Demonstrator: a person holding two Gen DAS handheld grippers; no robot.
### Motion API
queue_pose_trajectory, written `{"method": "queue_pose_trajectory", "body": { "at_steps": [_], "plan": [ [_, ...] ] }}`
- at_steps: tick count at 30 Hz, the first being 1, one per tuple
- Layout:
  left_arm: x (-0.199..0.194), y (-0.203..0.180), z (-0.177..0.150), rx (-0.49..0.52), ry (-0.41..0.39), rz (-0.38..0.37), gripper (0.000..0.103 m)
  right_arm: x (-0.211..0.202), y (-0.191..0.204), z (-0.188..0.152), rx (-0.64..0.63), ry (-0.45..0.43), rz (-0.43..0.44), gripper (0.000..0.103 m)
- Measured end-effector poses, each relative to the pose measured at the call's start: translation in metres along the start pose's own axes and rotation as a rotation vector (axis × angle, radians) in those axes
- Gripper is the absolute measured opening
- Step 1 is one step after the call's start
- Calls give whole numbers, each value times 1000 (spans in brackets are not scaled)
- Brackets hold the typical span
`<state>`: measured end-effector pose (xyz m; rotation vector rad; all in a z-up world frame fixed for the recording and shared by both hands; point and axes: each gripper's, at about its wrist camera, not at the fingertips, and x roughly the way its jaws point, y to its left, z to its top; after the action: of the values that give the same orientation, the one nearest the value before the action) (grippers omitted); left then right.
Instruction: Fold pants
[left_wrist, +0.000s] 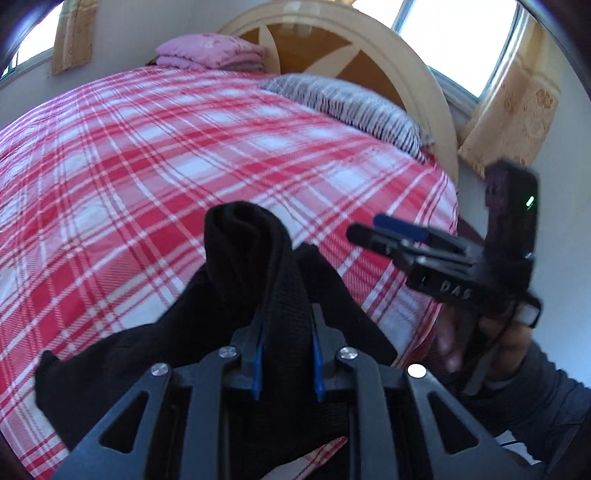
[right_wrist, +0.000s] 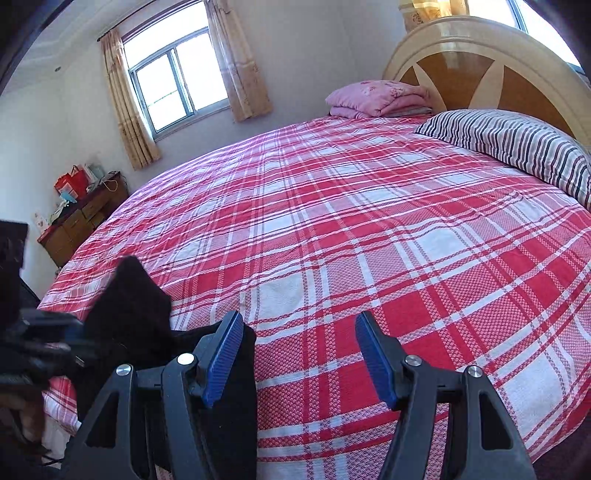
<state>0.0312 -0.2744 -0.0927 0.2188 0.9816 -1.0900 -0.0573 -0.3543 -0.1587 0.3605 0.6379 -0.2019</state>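
Observation:
Black pants hang bunched from my left gripper, which is shut on their waistband and holds them above the near edge of the bed. In the right wrist view the pants show at the lower left, partly behind my left gripper. My right gripper is open and empty, just right of the pants, over the bedspread. It also shows in the left wrist view, right of the pants.
The bed has a red and white plaid cover. A striped pillow and a folded pink quilt lie by the wooden headboard. A wooden dresser stands at the far left wall.

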Motion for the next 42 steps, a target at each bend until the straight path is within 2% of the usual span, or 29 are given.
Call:
{"method": "queue_pose_trajectory", "body": {
  "at_steps": [3, 6, 10, 14, 18, 21, 24, 25, 26, 28, 29, 31, 37, 39, 42],
  "plan": [
    [9, -16, -3, 10, 9, -43, 30, 0, 2, -1, -10, -2, -7, 65],
    [-6, -29, -5, 38, -24, -108, 39, -2, 0, -1, -2, -11, -3, 65],
    [-45, -23, -15, 45, -117, -83, 56, -8, 2, 1, 2, -23, 27, 65],
    [-73, 10, -34, -10, -196, 50, 72, -16, 28, -1, -70, -1, 136, 65],
    [-83, 54, -60, -100, -214, 201, 72, -29, 68, -13, -230, 29, 232, 65],
    [-79, 80, -75, -174, -206, 238, 72, -31, 91, -25, -353, 76, 212, 65],
    [-73, 90, -83, -176, -188, 308, 75, -28, 92, -34, -388, 136, 240, 65],
    [-69, 92, -84, -169, -180, 341, 81, -26, 89, -38, -406, 168, 236, 65],
    [-64, 93, -84, -163, -173, 371, 92, -23, 86, -42, -419, 184, 206, 65],
    [-56, 100, -88, -166, -164, 439, 103, -9, 72, -48, -419, 256, 109, 65],
    [-56, 103, -91, -175, -162, 434, 103, 1, 61, -51, -396, 297, 80, 65],
    [-55, 107, -95, -211, -155, 388, 103, 8, 49, -52, -347, 318, 101, 65],
    [-63, 98, -86, -169, -207, 425, 103, -12, 59, -41, -412, 269, 56, 65],
    [-59, 97, -81, -156, -203, 442, 103, -24, 63, -29, -402, 197, 41, 67],
    [-49, 97, -75, -150, -192, 457, 103, -40, 80, -12, -360, 88, 111, 67]
  ]
}}
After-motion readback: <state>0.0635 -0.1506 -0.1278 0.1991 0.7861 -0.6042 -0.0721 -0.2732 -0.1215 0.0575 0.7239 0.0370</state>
